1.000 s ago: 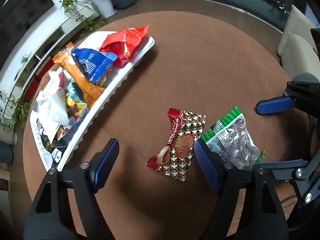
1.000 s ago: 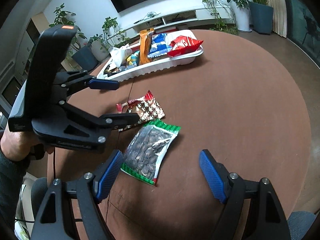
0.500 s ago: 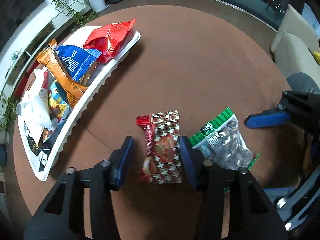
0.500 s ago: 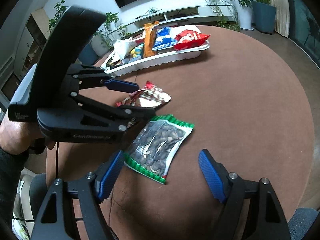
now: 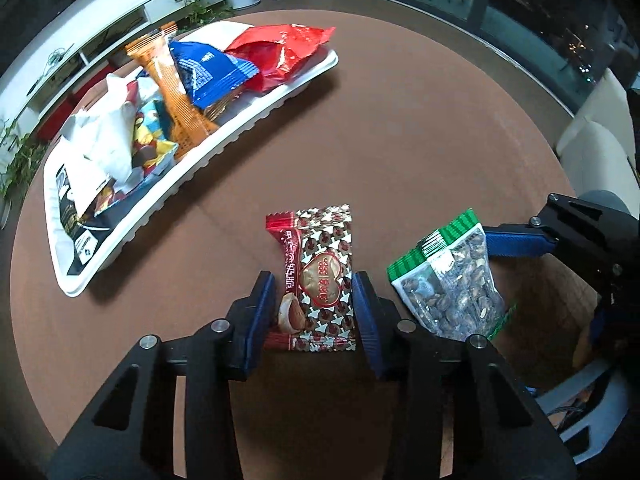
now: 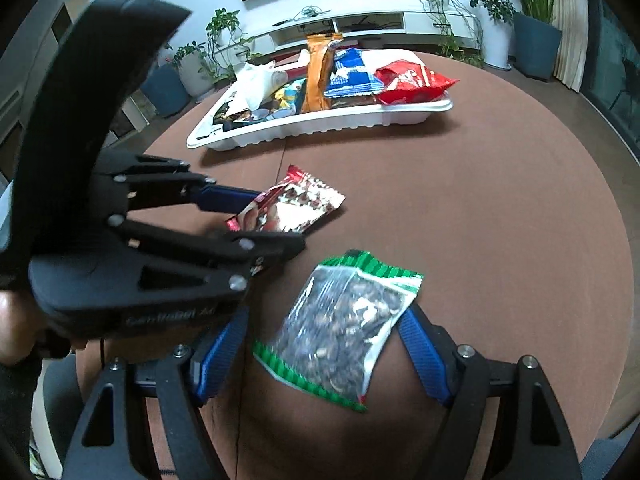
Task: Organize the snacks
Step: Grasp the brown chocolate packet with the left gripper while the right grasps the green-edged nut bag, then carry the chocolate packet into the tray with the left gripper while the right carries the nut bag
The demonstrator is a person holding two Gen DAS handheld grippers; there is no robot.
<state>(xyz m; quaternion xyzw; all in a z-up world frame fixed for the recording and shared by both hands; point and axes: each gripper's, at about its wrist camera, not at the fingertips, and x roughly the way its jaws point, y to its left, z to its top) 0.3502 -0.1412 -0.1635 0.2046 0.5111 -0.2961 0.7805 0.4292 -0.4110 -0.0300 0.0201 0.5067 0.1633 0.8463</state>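
Snacks already filled the white tray (image 5: 224, 148), the landmark here, at the far left of the round brown surface (image 5: 420, 128): a white packet, an orange packet, a blue packet and a red bag lay heaped in it. Nearer than the tray lay the red-and-silver heart-printed packet (image 5: 320, 280), flat on the surface. The left tongs (image 5: 314, 312) straddled its lower half and were closing, blue pads just at its long edges; whether they pressed yet could not be told. Farther from the tray, to the right, lay the clear green-edged bag of seeds (image 6: 344, 320), between the pads of the right tongs (image 6: 320, 352), which stood wide apart, one pad close to the bag's right edge.

Both packets looked light and soft. The foil one would likely crinkle and bow when squeezed across its width, and its glossy skin seemed slippery, so a hold near the middle over the filling seemed safer than the sealed end. The seed bag would probably sag and shift inside; taking it across the filled middle looked soundest.
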